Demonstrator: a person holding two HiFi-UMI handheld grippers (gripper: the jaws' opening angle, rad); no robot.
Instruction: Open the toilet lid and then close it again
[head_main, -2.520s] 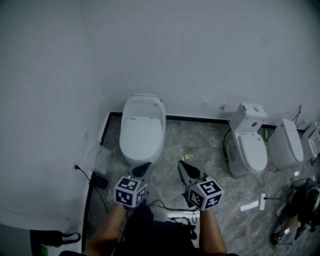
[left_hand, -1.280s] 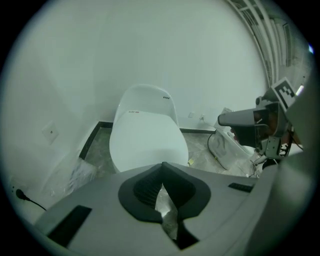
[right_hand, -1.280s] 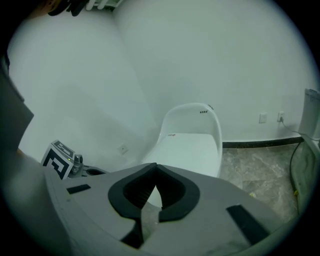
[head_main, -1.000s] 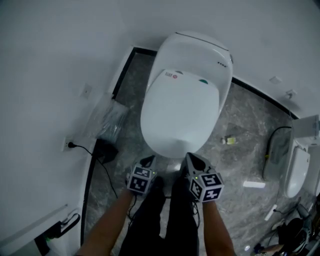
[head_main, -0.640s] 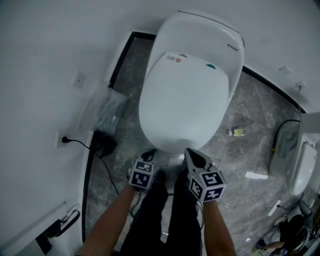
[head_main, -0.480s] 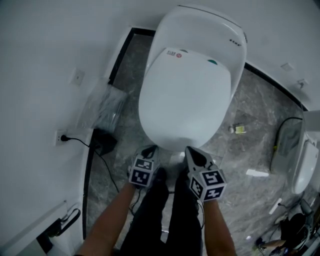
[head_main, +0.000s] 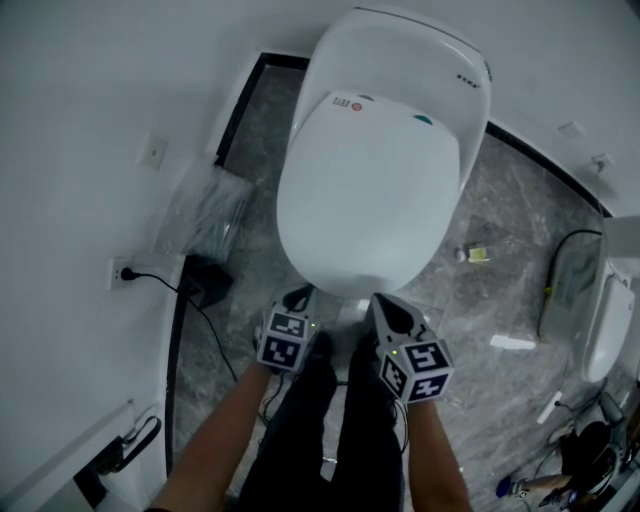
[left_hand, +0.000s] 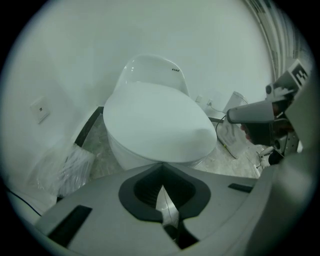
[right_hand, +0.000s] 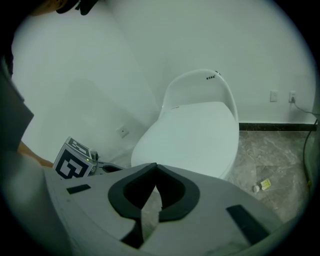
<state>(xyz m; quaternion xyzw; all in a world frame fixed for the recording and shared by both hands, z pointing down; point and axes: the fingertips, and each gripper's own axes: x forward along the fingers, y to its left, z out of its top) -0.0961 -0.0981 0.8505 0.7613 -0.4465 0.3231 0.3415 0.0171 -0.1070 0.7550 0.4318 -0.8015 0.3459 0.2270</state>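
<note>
Filling most of the head view, a plain white wall (head_main: 100, 80) and a grey marbled stone floor (head_main: 480, 330) are seen, split by a black skirting strip (head_main: 170, 400). A large white oval ceramic toilet (head_main: 400, 55) is set on the floor with its back to the wall. Its smooth white rounded plastic lid (head_main: 370, 200) is down, lying flat over the bowl, front edge toward the person. Dark trousers (head_main: 330, 430) and two bare forearms are seen at the bottom of the view.

A second white toilet (head_main: 605, 330) is cut off at the right edge, well apart from the first. A crumpled clear plastic bag (head_main: 205, 215) is lying between the wall and the first toilet's left side.

The left gripper (head_main: 299, 295), grey with a black-and-white marker cube, is held low just in front of the lid's front edge, pointed down at it. Its jaws are seen closed, tips together, nothing between them. The right gripper (head_main: 384, 306), same build, is held beside it, just below the lid's front right. Its jaws are also pressed together and empty. No contact with the lid can be made out for either.

A black boxy power adapter (head_main: 205, 290) is lying by the skirting, its cable plugged into a white wall socket (head_main: 118, 272). A flat white strip (head_main: 512, 342) and a tiny yellow-labelled item (head_main: 477, 254) are lying on the floor right of the toilet.
</note>
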